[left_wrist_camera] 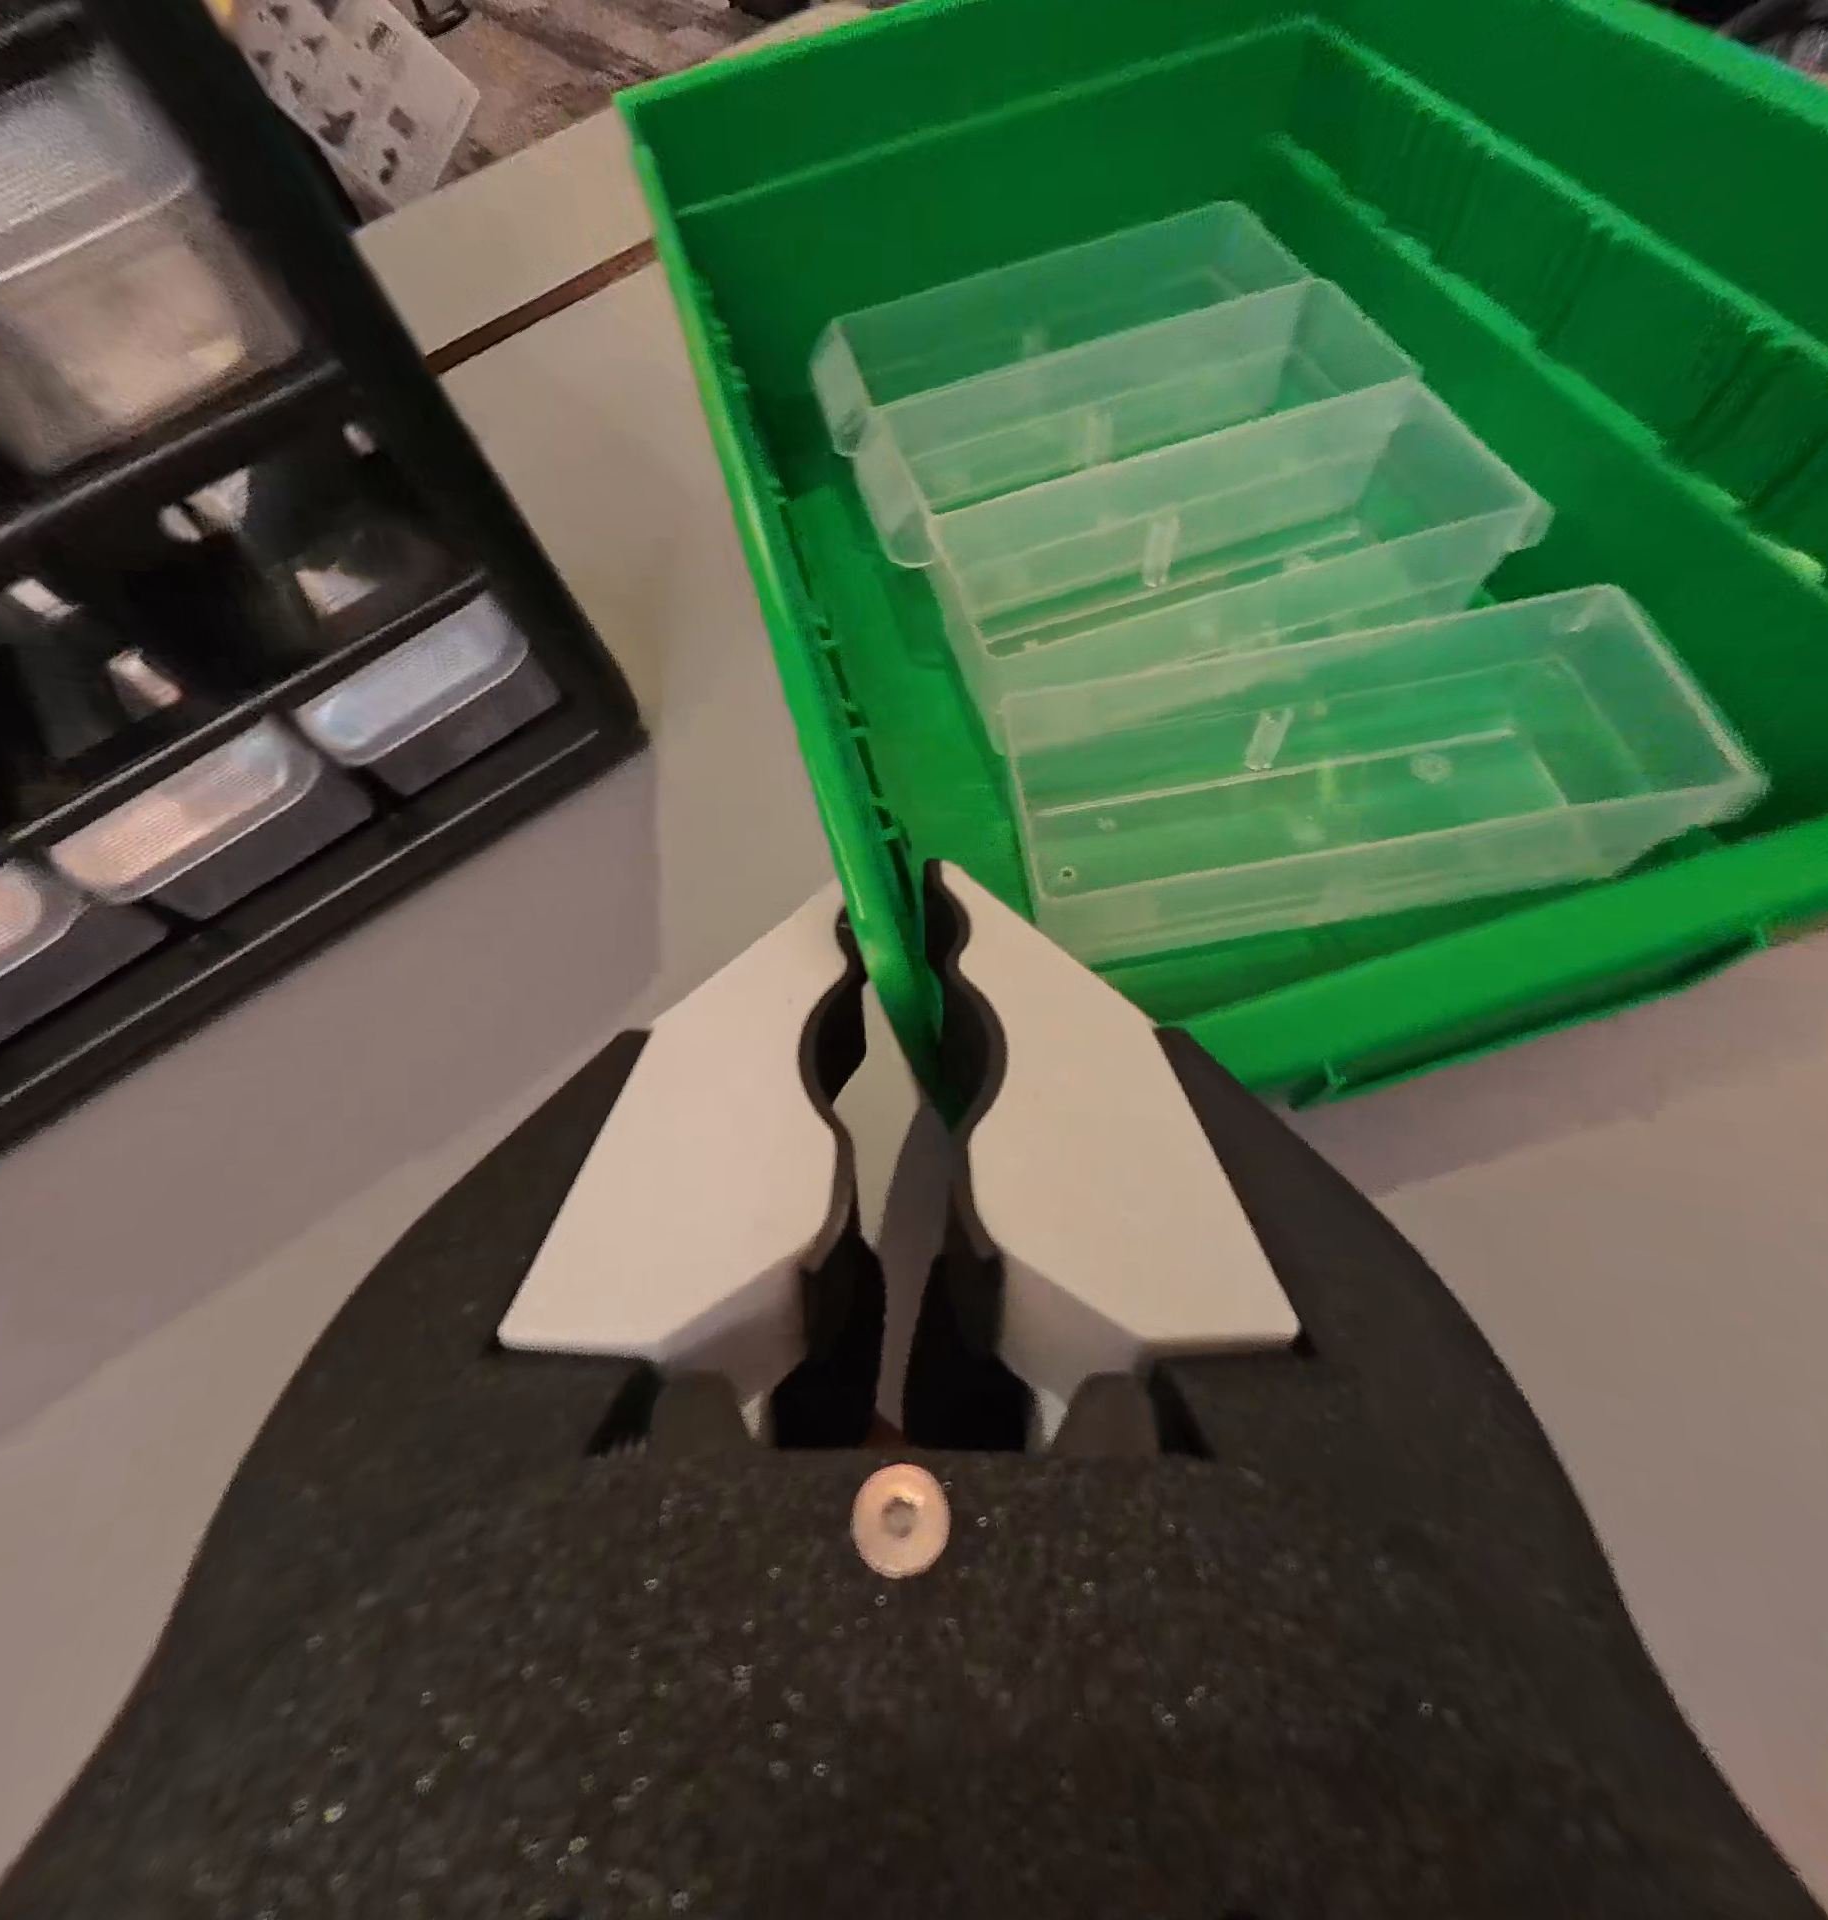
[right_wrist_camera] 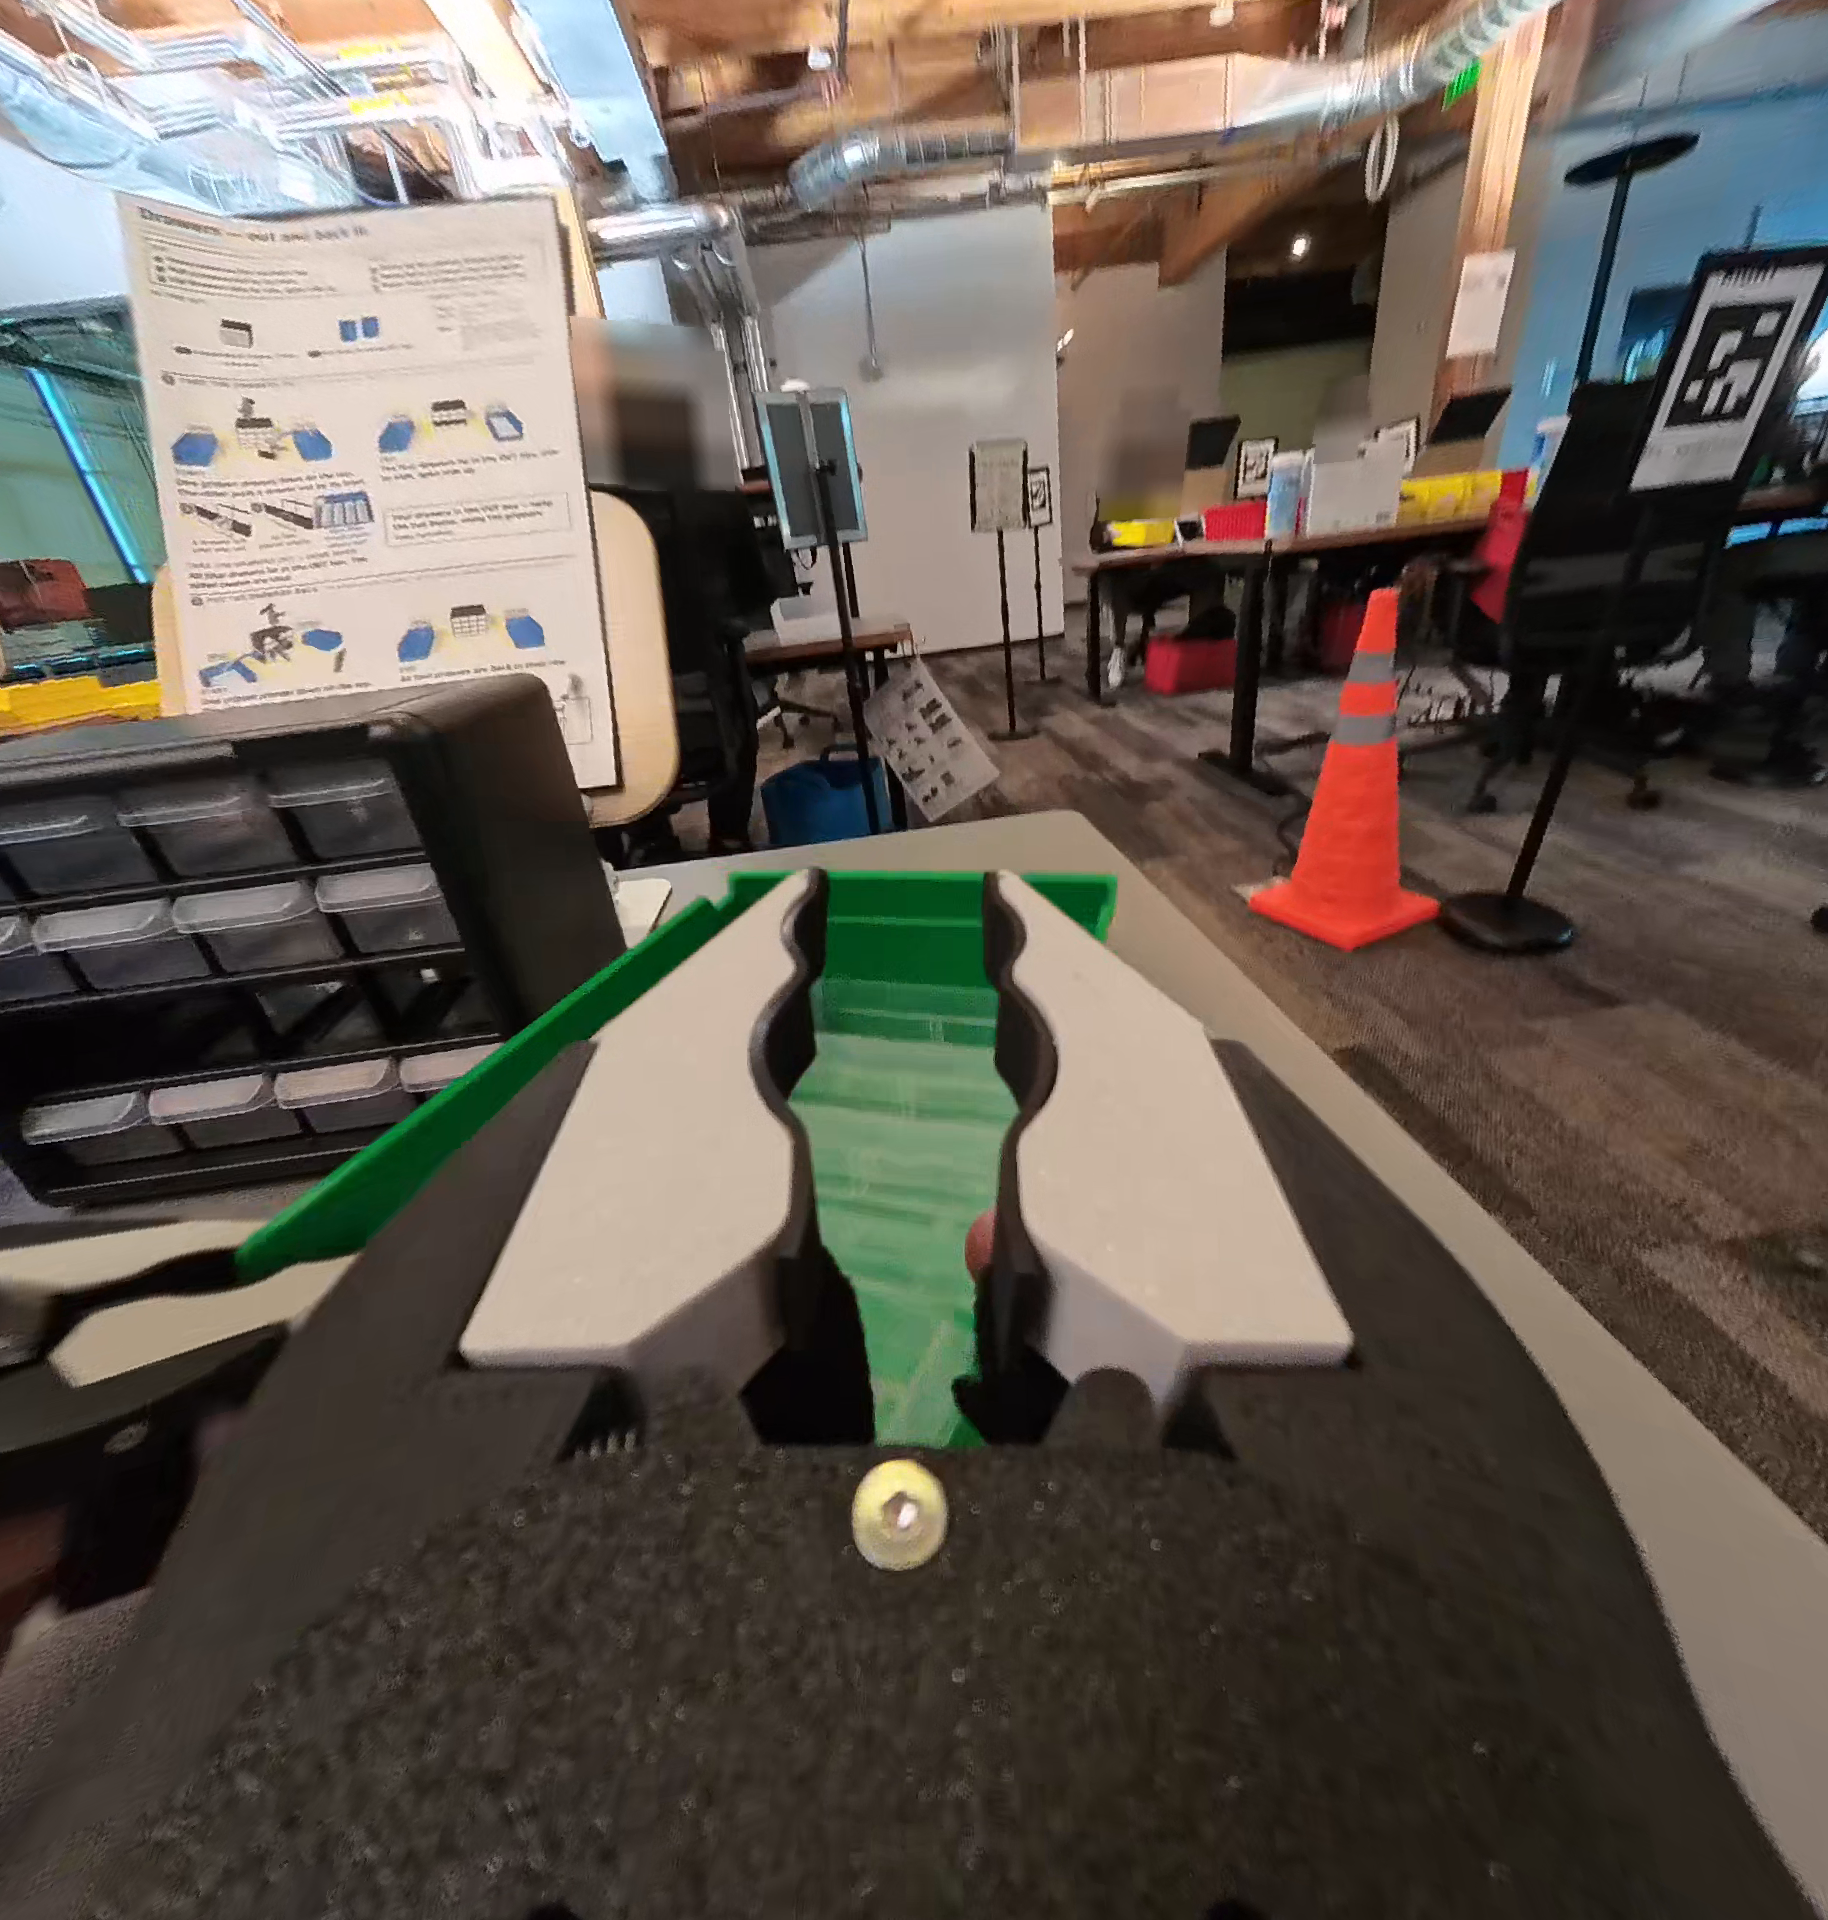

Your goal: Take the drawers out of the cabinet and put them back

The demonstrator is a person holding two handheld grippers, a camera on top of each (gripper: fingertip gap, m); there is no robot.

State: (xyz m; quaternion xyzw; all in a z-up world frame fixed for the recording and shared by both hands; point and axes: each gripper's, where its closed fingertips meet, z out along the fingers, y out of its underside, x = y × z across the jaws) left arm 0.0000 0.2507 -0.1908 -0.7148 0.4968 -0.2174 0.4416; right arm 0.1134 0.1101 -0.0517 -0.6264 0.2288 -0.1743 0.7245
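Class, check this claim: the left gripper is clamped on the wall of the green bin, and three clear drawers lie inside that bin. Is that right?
Not quite. The left gripper is clamped on the wall of the green bin, but the left wrist view shows four clear drawers inside that bin, not three.

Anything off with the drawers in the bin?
Mildly. Four clear drawers lie in the green bin; three overlap like shingles, tilted on each other, and the nearest one sits apart. Left gripper is clamped on the bin's wall. No damage visible.
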